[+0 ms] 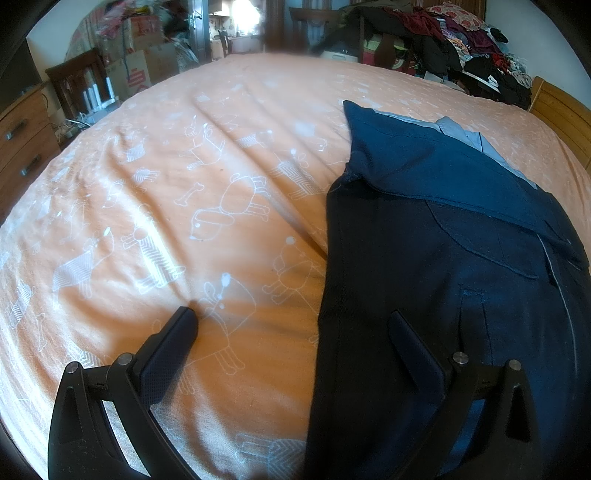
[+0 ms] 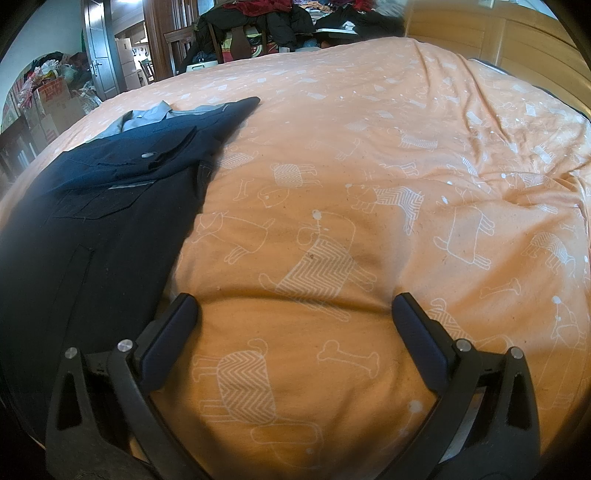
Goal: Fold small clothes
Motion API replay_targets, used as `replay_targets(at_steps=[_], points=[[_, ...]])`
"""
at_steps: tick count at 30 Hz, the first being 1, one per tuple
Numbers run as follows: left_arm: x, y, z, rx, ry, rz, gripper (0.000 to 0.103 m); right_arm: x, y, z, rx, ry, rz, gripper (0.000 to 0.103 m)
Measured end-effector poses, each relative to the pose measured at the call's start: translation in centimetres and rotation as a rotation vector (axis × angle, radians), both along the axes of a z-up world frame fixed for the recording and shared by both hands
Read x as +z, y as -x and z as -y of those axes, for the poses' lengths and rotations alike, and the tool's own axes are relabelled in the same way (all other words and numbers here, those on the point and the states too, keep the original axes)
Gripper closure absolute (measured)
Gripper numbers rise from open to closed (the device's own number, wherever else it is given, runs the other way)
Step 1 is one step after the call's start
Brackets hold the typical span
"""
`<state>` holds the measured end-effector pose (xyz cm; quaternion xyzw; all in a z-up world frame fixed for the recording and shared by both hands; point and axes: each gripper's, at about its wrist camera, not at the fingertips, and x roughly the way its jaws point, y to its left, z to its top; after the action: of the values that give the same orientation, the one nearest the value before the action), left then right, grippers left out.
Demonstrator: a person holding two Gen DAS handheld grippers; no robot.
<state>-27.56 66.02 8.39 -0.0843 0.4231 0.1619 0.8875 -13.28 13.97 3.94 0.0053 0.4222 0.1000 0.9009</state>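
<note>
Dark navy trousers (image 1: 436,266) lie partly folded on the orange bed sheet (image 1: 184,184), with a pale grey lining showing at the far end. My left gripper (image 1: 293,317) is open and straddles the garment's left edge: one finger is over the sheet, the other over the dark cloth. In the right wrist view the same trousers (image 2: 92,206) lie to the left, with a metal button on the waistband. My right gripper (image 2: 295,306) is open over bare sheet (image 2: 369,184), just right of the garment's edge, nothing between its fingers.
A heap of dark and red clothes (image 1: 461,44) sits at the bed's far side. A wooden headboard (image 2: 480,33) stands at the right, a wooden chair (image 1: 77,81) and drawers (image 1: 22,144) at the left. Cardboard boxes (image 1: 144,55) stand near the doorway.
</note>
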Motion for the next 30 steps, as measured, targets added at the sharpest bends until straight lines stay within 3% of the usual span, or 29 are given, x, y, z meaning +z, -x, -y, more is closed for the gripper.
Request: replay_targets(at_steps=[30], points=[[-0.04,-0.01,0.01,-0.001,0.000,0.001,0.000,-0.02,0.20,-0.14,-0.003,0.003,0.001,0.000]])
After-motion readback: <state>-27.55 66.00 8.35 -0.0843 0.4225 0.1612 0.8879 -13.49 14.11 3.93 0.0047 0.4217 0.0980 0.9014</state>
